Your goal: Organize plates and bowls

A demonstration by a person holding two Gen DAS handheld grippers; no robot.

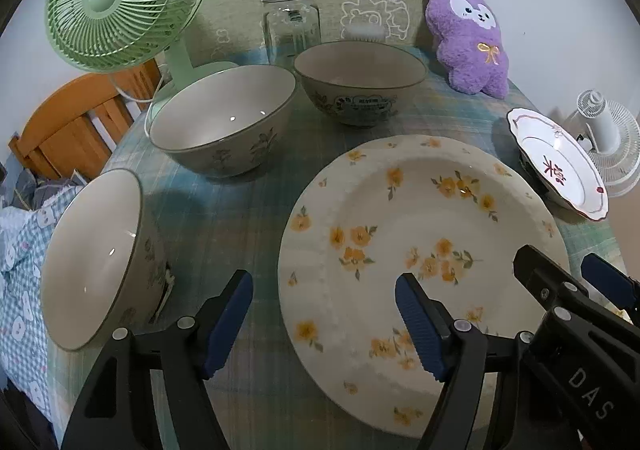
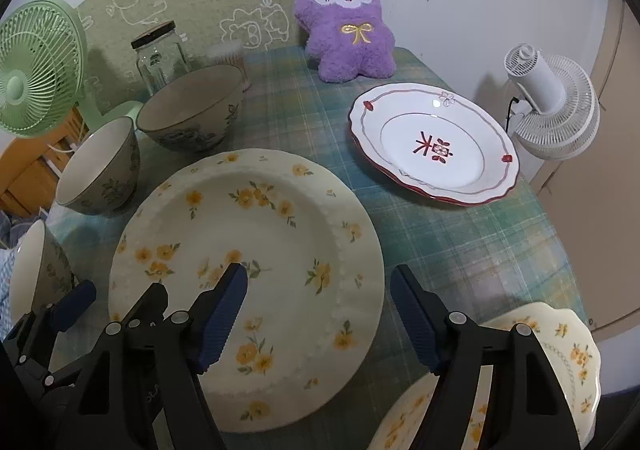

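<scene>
Both grippers, left gripper [image 1: 324,324] and right gripper [image 2: 316,316], hover with jaws spread and empty above the flowered plate [image 2: 280,218].

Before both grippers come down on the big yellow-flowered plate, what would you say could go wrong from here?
1. The left gripper and right gripper, both open, hang close together over the yellow-flowered plate, so they might collide.
2. The nearest bowl sits by the table's left edge; a nudge could tip it off.
3. The scalloped plate lies under the right gripper's outer finger and could get knocked.
</scene>
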